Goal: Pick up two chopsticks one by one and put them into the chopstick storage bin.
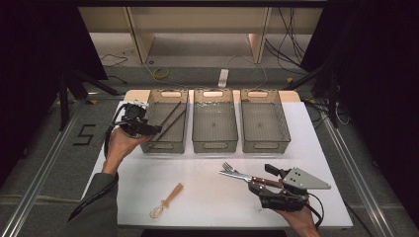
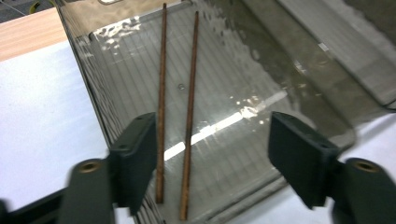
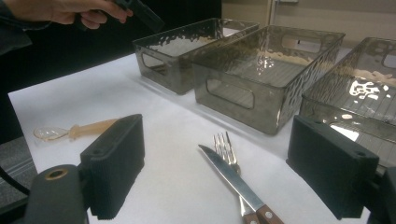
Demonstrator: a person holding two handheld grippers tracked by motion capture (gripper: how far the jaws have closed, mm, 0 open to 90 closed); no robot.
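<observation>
Two brown chopsticks [image 2: 161, 93] lie side by side on the floor of the left translucent grey bin [image 1: 165, 146]. My left gripper [image 1: 152, 129] hovers over that bin's left rim. Its jaws [image 2: 215, 154] stand open with nothing pressed between them, and the chopsticks lie below, near the left jaw. My right gripper [image 1: 262, 179] rests low at the front right of the white table, open. A knife [image 3: 233, 179] with a wooden handle and a fork [image 3: 225, 144] lie on the table between and ahead of its jaws, untouched by the pads.
The middle bin [image 1: 215, 146] and the right bin [image 1: 266, 146] stand in a row beside the left one at the back. A clear spoon with a tan handle [image 1: 168, 200] lies at the front left of the white table [image 1: 207, 207].
</observation>
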